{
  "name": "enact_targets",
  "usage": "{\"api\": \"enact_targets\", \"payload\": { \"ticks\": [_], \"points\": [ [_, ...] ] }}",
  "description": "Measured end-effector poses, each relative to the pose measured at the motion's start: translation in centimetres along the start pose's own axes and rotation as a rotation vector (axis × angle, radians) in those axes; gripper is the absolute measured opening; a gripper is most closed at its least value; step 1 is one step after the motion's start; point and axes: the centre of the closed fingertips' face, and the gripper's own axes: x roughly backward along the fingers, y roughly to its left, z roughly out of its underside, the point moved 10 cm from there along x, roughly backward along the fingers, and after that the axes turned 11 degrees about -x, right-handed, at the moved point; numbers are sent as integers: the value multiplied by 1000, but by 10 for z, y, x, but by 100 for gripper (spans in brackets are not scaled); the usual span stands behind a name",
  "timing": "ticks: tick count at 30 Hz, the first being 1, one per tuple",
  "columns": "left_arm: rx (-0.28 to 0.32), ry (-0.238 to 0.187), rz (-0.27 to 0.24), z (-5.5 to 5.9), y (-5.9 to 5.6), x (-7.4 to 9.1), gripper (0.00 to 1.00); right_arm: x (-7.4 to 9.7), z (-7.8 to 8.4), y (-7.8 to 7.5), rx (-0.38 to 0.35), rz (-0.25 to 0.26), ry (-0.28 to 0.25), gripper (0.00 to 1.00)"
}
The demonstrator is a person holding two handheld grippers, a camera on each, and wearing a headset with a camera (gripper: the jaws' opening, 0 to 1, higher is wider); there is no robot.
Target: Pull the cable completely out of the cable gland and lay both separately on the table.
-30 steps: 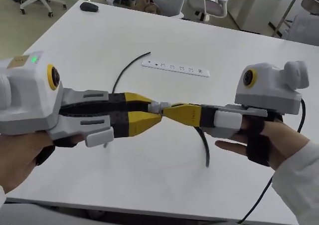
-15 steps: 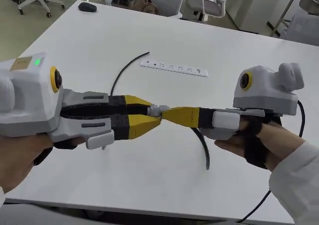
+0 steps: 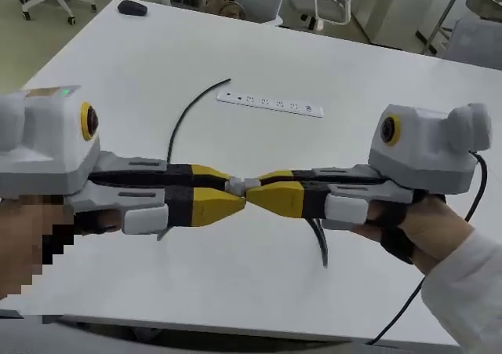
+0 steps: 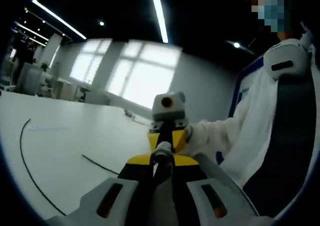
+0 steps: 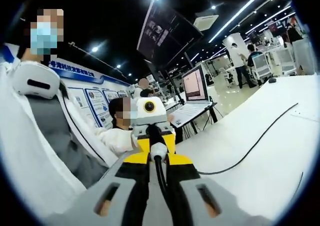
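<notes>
Above the white table [image 3: 141, 63] my two grippers meet tip to tip. The left gripper [image 3: 234, 194] is shut on the small light-grey cable gland [image 3: 237, 185]. In the left gripper view the gland [image 4: 162, 152] sits between the yellow jaws of the left gripper [image 4: 162, 162]. The right gripper [image 3: 260, 189] is shut on the black cable [image 3: 320, 240] just behind the gland. That cable hangs down under the right gripper to the tabletop. In the right gripper view the cable [image 5: 161, 178] runs between the jaws of the right gripper [image 5: 159, 167] into the gland [image 5: 159, 150].
A second thin black cable [image 3: 187, 112] curves across the table behind the grippers. A white power strip [image 3: 271, 103] lies beyond it. A black mouse [image 3: 132, 7] sits at the far left corner. Office chairs [image 3: 333, 1] stand past the table's far edge.
Both grippers have levelled out into one straight line, staying tip to tip. The right gripper has risen slightly. The head view has shifted a little.
</notes>
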Motion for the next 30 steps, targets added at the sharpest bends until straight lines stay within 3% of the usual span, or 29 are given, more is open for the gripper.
{"api": "enact_targets", "payload": {
  "ticks": [3,4,7,8,10,15,17,18,21,22,24,25,26,27,28,30],
  "points": [
    [80,6,15,4,1,1,14,-2,2,0,34,9,28,9],
    [139,24,25,7,-1,2,14,-3,2,-1,102,13,32,9],
    [121,12,26,7,0,1,14,-4,3,-1,91,4,39,9],
    [152,3,34,7,-1,0,14,-4,3,-1,157,-7,36,9],
    [183,-7,45,8,0,-1,13,-3,3,-1,208,-17,38,9],
    [226,11,68,13,-1,-2,14,-3,5,2,501,-23,66,10],
    [265,21,81,15,-2,-2,14,-3,7,4,650,-30,83,10],
    [253,26,78,15,-2,-2,14,-3,8,3,653,-26,93,11],
    [198,42,73,14,-5,-5,14,0,7,1,592,-24,94,12],
    [102,40,40,12,-4,-6,15,1,7,-1,568,-13,90,12],
    [-30,46,12,6,-6,-8,15,5,9,-5,365,33,112,15],
    [-70,33,-7,4,-7,-8,15,5,10,-6,265,34,114,26],
    [-93,17,-28,2,-7,-9,15,6,11,-8,106,29,97,36],
    [-110,29,-16,1,-9,-8,15,7,8,-8,36,7,36,43],
    [-147,29,-38,0,-8,-7,15,8,7,-9,-7,-12,7,40],
    [-204,37,-44,-1,-9,-7,15,13,3,-10,-18,-24,-54,31]
  ]
}}
